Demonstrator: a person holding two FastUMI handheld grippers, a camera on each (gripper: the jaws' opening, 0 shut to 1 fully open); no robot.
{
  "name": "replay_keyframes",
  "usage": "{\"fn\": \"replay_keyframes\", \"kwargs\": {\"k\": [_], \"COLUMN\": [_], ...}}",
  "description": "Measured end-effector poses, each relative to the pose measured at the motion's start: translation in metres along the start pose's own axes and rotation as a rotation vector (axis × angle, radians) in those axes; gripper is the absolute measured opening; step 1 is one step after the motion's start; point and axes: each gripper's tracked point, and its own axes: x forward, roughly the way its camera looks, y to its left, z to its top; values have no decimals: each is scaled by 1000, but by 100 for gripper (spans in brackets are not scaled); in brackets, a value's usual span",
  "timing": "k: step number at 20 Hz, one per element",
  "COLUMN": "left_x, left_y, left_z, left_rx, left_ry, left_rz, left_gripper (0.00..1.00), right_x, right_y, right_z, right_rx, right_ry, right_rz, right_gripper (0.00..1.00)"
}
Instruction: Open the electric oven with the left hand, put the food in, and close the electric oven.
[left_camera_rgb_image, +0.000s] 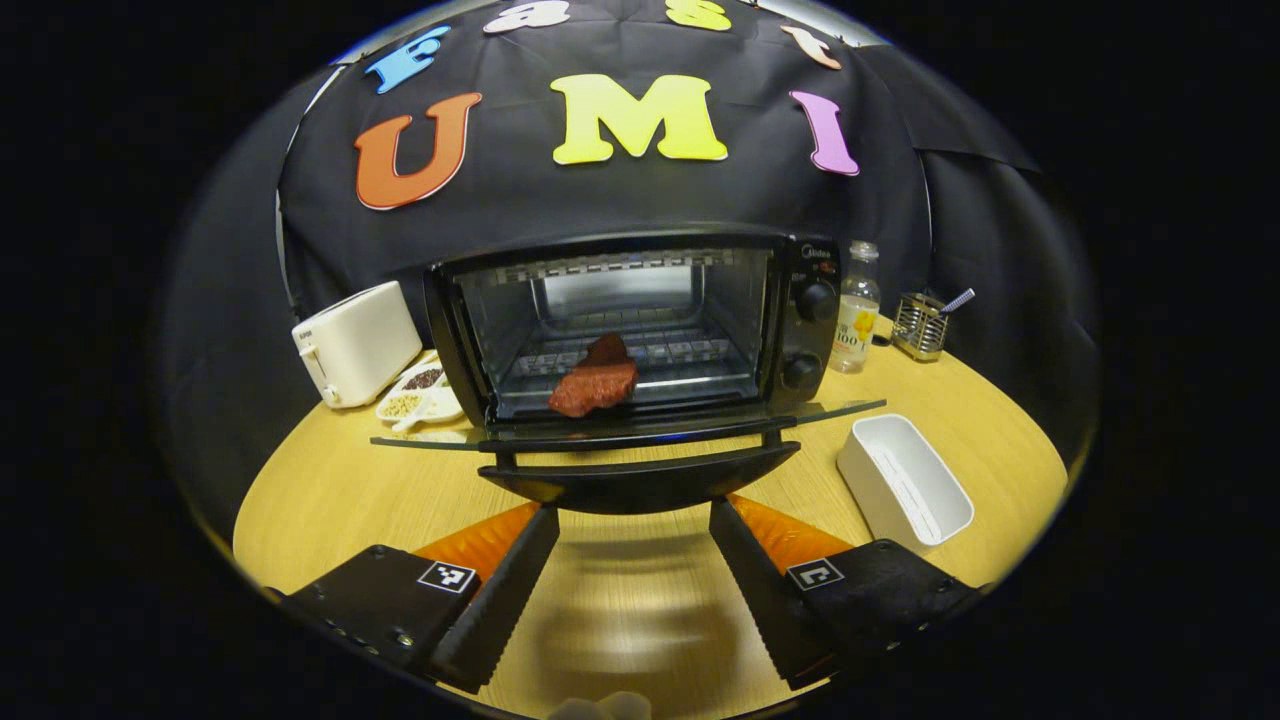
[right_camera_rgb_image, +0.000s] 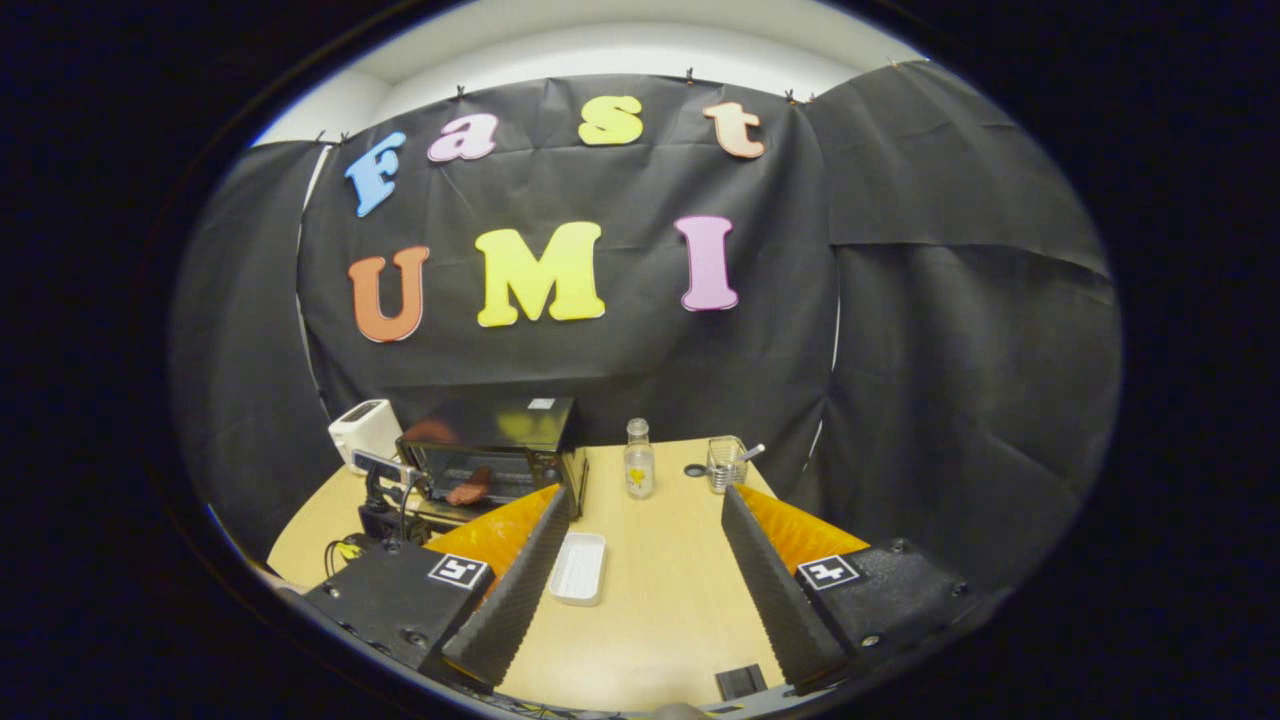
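From my left gripper view, the left tongs (left_camera_rgb_image: 632, 520) are spread wide with nothing between them, their tips sitting just below and to either side of the dark handle (left_camera_rgb_image: 640, 478) of the electric oven (left_camera_rgb_image: 640, 330). The oven door (left_camera_rgb_image: 630, 425) is swung down flat, level with the bench (left_camera_rgb_image: 330, 490), and the cavity is open to me. The food (left_camera_rgb_image: 594, 385), a reddish-brown piece, lies on the wire rack (left_camera_rgb_image: 690, 355) near the front edge, left of centre, with a darker piece just behind it. Two knobs sit on the oven's right panel. To the left of the oven stands a white toaster (left_camera_rgb_image: 355, 342), and in front of that a small white dish of seeds (left_camera_rgb_image: 420, 392). To the right of the oven is a clear bottle (left_camera_rgb_image: 857, 310), and farther right a wire holder (left_camera_rgb_image: 920, 325) with a utensil in it. An empty white tray (left_camera_rgb_image: 905, 480) rests on the bench near my right finger. In the right gripper view, the right tongs (right_camera_rgb_image: 640, 495) are also parted and hold nothing, hovering well back from the oven (right_camera_rgb_image: 495, 450) over the bench (right_camera_rgb_image: 660, 600), with the white tray (right_camera_rgb_image: 580, 568) just beside the left finger. There I can also see the other gripper (right_camera_rgb_image: 385, 495) in front of the open oven, and the food (right_camera_rgb_image: 468, 490) inside.
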Motion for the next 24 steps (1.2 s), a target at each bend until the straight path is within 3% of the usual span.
{"fn": "replay_keyframes", "kwargs": {"k": [5, 11, 20, 24], "left_x": [13, 7, 29, 18], "left_y": [12, 12, 19, 25], "left_z": [48, 42, 93, 88], "left_rx": [-15, -22, -7, -31], "left_ry": [-63, -61, -136, -141], "left_rz": [6, -3, 10, 10], "left_gripper": [97, 97, 97, 97], "right_x": [0, -4, -17, -20], "right_y": [4, 10, 6, -1], "right_z": [1, 3, 5, 6], "right_rx": [-6, -19, -43, -47], "right_ry": [-5, -5, -5, -11], "right_rz": [7, 21, 12, -5], "right_gripper": [98, 98, 98, 98]}}
